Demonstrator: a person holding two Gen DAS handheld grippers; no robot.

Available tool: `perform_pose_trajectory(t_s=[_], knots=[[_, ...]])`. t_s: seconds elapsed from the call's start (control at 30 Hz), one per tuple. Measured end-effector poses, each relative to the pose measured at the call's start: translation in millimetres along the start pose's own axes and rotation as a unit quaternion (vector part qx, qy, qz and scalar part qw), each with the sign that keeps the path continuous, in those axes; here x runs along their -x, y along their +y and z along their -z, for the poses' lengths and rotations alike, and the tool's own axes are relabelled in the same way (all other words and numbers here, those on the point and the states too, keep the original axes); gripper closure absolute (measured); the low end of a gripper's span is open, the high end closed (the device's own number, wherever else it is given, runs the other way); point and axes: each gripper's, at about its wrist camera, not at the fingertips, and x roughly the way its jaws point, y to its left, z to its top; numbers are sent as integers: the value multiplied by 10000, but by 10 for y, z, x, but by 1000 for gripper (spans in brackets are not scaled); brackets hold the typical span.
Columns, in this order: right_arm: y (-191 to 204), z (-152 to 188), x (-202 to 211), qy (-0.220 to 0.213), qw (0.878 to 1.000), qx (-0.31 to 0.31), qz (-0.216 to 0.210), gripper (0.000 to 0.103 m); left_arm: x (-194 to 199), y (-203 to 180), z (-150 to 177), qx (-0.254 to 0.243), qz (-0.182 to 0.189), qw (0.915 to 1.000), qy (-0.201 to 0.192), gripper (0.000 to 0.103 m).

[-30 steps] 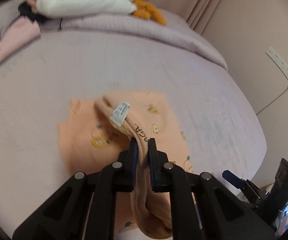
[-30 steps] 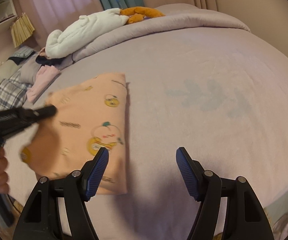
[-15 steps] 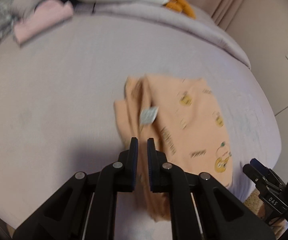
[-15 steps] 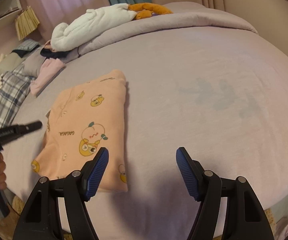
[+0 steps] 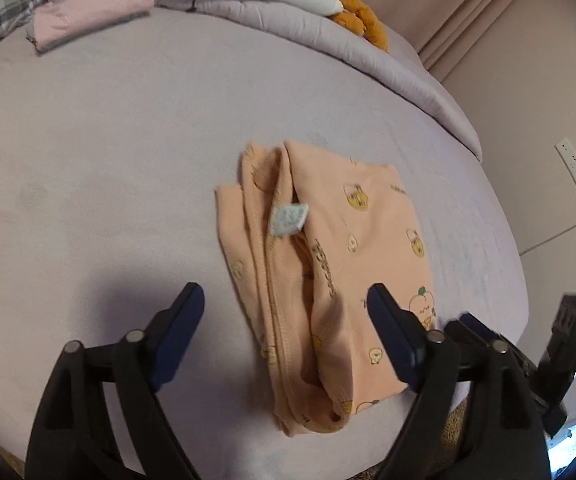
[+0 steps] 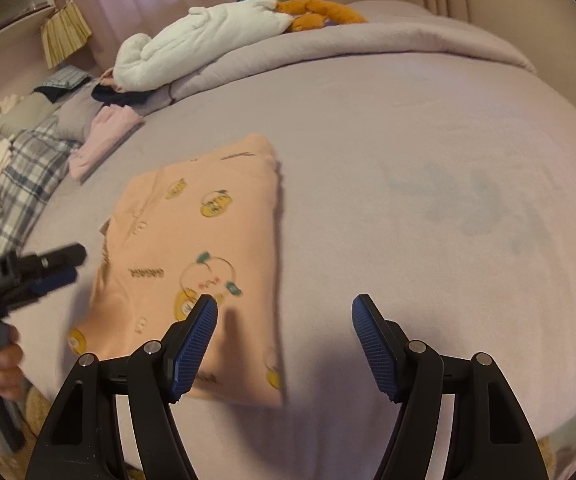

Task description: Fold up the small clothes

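The peach printed garment [image 5: 320,264] lies folded on the bed [image 5: 107,160], its near end directly under and between the left hand-held gripper [image 5: 283,304]'s fingers. The folded-over edge bulges loosely near its pale label [image 5: 288,220], so it may spring open once released, or a pad could snag it if the gripper dips. That gripper's jaws are opening, clear of the cloth. The right hand-held gripper [image 6: 283,312] stands apart and empty, its left pad above the garment's near corner.
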Motion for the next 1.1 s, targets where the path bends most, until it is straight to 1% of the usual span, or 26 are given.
perform_pose_trajectory(t_s=[0.03, 0.17, 0.2, 0.27, 0.33, 0.37, 0.47, 0.57, 0.6, 0.63, 0.67, 0.7, 0.73, 0.8, 0.83, 0.87, 0.93, 1.03, 1.1], knots=[[10, -33, -64, 62, 9999, -14, -106, 33, -49, 18, 28, 20, 30, 10000, 87, 18], [94, -98, -255, 181, 9994, 6, -307, 33, -330, 53, 127, 161, 109, 9983, 548, 18], [114, -104, -286, 237, 9991, 35, -345, 33, -373, 47, 149, 157, 88, 9982, 577, 18], [178, -129, -396, 345, 9983, 169, -449, 33, -377, -7, 162, 13, 59, 9990, 453, 19], [221, -150, -476, 427, 9973, 243, -537, 33, -402, -31, 154, 9, 97, 9988, 474, 19], [233, -159, -509, 461, 9967, 246, -616, 33, -423, -31, 145, 33, 132, 9987, 482, 21], [228, -178, -574, 521, 9959, 229, -705, 33, -483, -21, 128, 82, 311, 9983, 493, 36], [171, -172, -626, 507, 9938, 82, -982, 36, -522, -2, 118, 214, 442, 9977, 474, 49], [145, -167, -626, 510, 9931, 40, -1052, 43, -536, -6, 119, 225, 458, 9976, 473, 55], [135, -160, -631, 540, 9914, -16, -1195, 54, -534, -26, 113, 206, 472, 9976, 453, 59], [134, -160, -611, 533, 9910, -36, -1225, 58, -521, -42, 118, 194, 490, 9977, 434, 65], [146, -163, -572, 504, 9911, -19, -1231, 66, -492, -91, 121, 129, 482, 9980, 376, 68], [174, -182, -537, 470, 9912, 11, -1239, 70, -452, -140, 134, 43, 441, 9985, 320, 69], [248, -241, -435, 353, 9920, 123, -1206, 72, -333, -254, 124, -239, 413, 9988, 131, 71], [292, -305, -340, 211, 9919, 219, -1231, 72, -250, -286, 109, -297, 502, 9983, -5, 71], [324, -363, -259, 82, 9919, 299, -1230, 72, -158, -320, 58, -290, 618, 9976, -143, 71], [384, -528, -140, -150, 9908, 457, -1265, 72, -30, -355, -44, -299, 709, 9964, -351, 71], [435, -725, -67, -409, 9889, 617, -1289, 72, 66, -429, -196, -418, 717, 9942, -681, 71], [480, -846, -106, -531, 9885, 742, -1209, 72, 78, -453, -305, -392, 725, 9930, -844, 71]])
